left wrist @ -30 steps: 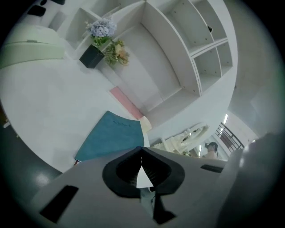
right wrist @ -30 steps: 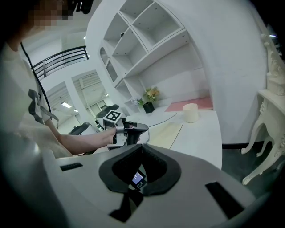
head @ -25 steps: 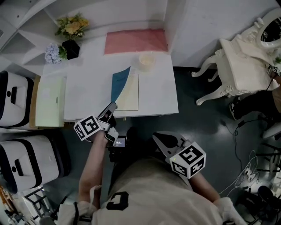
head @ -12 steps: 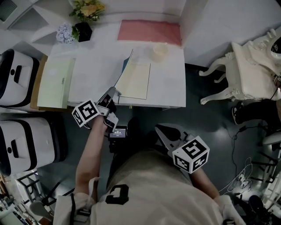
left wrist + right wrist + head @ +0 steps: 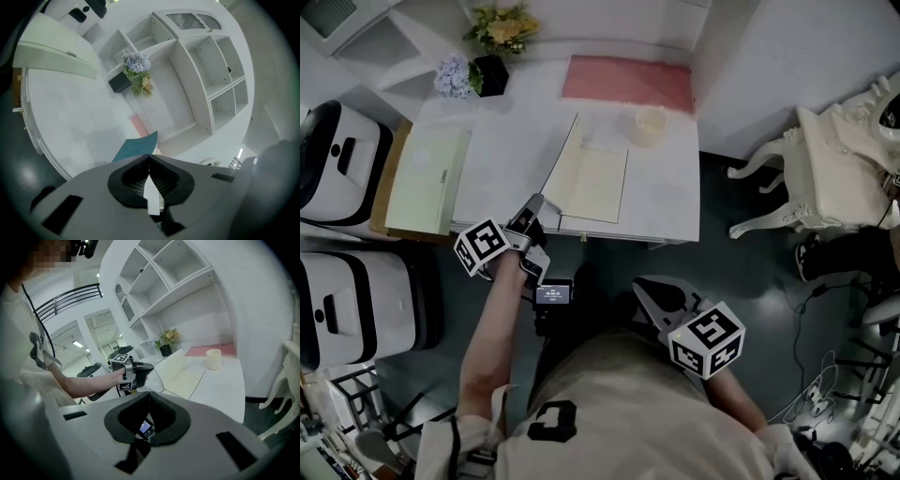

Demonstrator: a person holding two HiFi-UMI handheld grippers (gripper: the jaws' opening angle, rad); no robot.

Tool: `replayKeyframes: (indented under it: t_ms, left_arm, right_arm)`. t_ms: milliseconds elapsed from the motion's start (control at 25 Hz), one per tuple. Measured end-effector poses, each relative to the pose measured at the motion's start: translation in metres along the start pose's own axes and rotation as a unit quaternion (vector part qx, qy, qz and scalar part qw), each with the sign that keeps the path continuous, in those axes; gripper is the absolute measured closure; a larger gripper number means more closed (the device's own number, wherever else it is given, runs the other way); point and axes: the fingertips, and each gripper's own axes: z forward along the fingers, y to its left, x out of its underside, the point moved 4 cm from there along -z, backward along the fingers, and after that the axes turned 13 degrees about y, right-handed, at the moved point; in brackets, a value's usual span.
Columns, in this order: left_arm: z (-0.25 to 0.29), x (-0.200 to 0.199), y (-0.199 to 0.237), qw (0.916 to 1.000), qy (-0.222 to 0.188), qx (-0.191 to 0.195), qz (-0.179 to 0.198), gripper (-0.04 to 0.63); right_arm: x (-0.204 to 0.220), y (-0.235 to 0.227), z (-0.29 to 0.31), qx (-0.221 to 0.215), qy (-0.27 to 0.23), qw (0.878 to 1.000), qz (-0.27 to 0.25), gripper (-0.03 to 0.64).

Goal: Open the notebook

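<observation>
The notebook (image 5: 595,183) lies on the white table (image 5: 506,141) with its cream page showing. Its teal cover (image 5: 138,146) stands raised along the left side and appears edge-on in the head view (image 5: 561,159). My left gripper (image 5: 536,202) sits at the table's near edge, shut on the cover's lower corner; a thin pale strip shows between its pads (image 5: 149,159). My right gripper (image 5: 639,286) hangs off the table near the person's body, jaws together and holding nothing (image 5: 149,394). In the right gripper view the notebook (image 5: 185,376) lies beyond the left gripper (image 5: 140,367).
A cream cup (image 5: 650,125) and a pink cloth (image 5: 628,82) lie at the table's far side, flowers in a black pot (image 5: 492,73) at the far left. A pale green folder (image 5: 429,180) lies left. White machines (image 5: 337,155) stand left, an ornate white chair (image 5: 834,169) right.
The cover has swung up further: its teal face showed a second ago and now stands edge-on in the head view. My left gripper has drawn a little to the left with it.
</observation>
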Motion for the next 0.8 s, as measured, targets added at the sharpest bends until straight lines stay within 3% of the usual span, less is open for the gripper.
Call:
replayKeyframes:
  t_ms: [280,520,800]
  left_arm:
    - [-0.011,-0.01,0.011,0.9998,-0.008,-0.017,0.002,0.58]
    - [-0.018,-0.022,0.016,0.9973,0.0,-0.051,0.053,0.58]
    - [-0.025,-0.031,0.036,0.9965,-0.008,-0.068,0.049,0.58]
  right_arm:
    - [-0.007,0.002,0.007,0.006,0.0,1.0,0.001,0.594]
    - [-0.023,0.001,0.017,0.02,0.003,1.0,0.0,0.594]
    - [-0.042,0.003,0.033,0.031,0.016,0.999,-0.018,0.594]
